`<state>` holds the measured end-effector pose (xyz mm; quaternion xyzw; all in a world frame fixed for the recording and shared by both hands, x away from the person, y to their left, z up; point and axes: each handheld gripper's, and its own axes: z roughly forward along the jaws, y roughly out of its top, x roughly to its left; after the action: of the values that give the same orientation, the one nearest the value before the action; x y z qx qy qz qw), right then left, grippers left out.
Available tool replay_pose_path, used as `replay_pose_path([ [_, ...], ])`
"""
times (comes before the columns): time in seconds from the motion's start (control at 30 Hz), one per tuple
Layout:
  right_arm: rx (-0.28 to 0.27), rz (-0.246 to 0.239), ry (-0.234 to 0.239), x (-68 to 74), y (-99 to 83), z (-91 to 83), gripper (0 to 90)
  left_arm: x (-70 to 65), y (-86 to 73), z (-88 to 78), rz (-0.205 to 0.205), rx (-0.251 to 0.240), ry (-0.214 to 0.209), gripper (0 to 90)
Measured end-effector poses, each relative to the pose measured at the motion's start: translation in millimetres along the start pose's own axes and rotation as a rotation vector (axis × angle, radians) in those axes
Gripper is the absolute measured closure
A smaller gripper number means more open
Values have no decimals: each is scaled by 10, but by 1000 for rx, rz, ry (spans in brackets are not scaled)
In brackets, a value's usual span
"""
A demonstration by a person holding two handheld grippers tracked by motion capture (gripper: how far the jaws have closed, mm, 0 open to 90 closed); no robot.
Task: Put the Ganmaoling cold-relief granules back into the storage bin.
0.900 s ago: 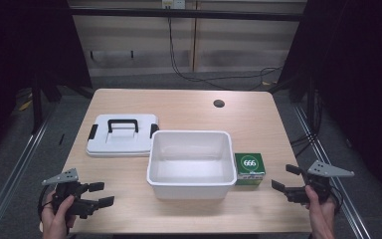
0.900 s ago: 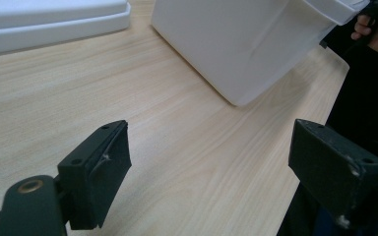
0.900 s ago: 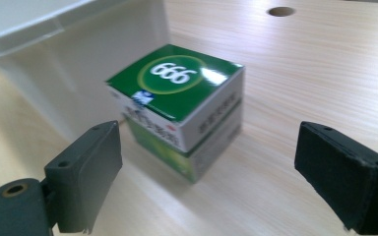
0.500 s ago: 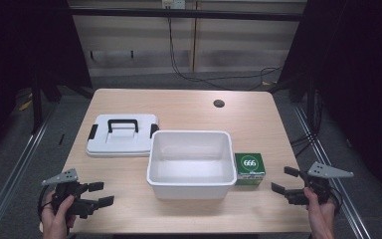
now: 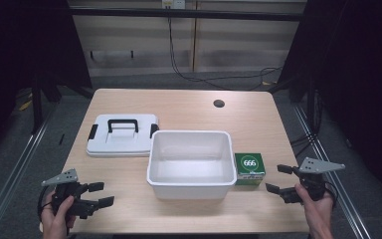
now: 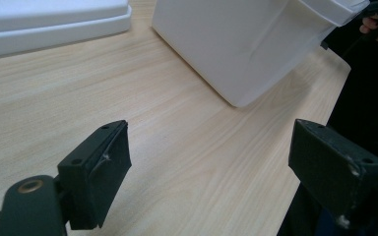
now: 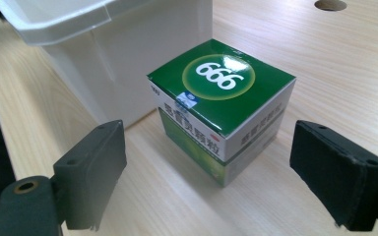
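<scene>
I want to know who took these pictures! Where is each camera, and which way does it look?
High view: above the person's side, looking down at the table, lid, tub; both hands show.
Left gripper view: rides the left gripper, facing the tub's side; its open jaws show.
Right gripper view: rides the right gripper, facing the green box; open jaws show.
All share the tub.

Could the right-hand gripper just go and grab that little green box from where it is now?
Probably yes. The right gripper is open, with the green box straight ahead between its jaws and only bare table between. The white tub touches or nearly touches the box's far side only.
</scene>
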<state>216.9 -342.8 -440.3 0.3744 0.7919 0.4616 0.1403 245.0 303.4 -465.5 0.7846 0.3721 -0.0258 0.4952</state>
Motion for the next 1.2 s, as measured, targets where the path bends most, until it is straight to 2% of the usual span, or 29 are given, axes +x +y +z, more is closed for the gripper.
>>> replay_pose_path([
  [0.03,29,-34,-21,8,40,-6,155,0,0,1,-1,3,4,160],
  [0.07,28,-49,-29,20,57,-20,171,3,1,0,0,1,8,160],
  [0.3,10,-44,-4,32,191,-93,182,1,-6,-4,-9,0,9,160],
  [0.33,19,-39,28,37,219,-94,196,-1,-7,-4,-8,-1,7,160],
  [0.37,69,-34,159,29,282,-82,243,-5,-9,-2,-8,1,4,160],
  [0.4,84,-39,198,31,309,-71,248,-5,-9,-2,-8,1,4,160],
  [0.43,84,-39,198,31,309,-71,248,-3,-9,-2,-6,2,4,160],
  [0.53,100,-59,140,52,360,-50,206,-2,-9,-2,-6,3,2,160],
  [0.6,94,-59,136,41,378,-42,189,-1,-10,-2,-7,2,2,160],
  [0.63,104,-69,102,34,402,-29,147,0,-10,-2,-6,3,1,160],
  [0.73,105,-81,116,27,434,-21,142,-1,-10,-1,-5,3,-1,160],
  [0.77,137,-95,127,29,483,-9,134,0,-9,-2,-2,8,-3,160],
  [0.87,143,-100,122,37,543,5,137,1,-9,-2,-1,8,-4,160],
  [0.9,164,-125,115,50,607,24,141,0,-9,-4,-4,2,-2,160],
  [1.0,176,-144,114,58,663,37,143,-1,-9,-5,-5,1,-3,160],
  [1.1,199,-149,137,48,749,58,222,3,-7,-8,-2,2,-10,160],
  [1.13,215,-146,158,42,765,65,258,1,-8,-7,-6,-2,-8,160],
  [1.17,216,-139,190,35,781,75,259,4,-8,-8,-3,2,-6,160],
  [1.2,206,-145,194,37,797,82,241,4,-8,-8,-3,2,-6,160],
])
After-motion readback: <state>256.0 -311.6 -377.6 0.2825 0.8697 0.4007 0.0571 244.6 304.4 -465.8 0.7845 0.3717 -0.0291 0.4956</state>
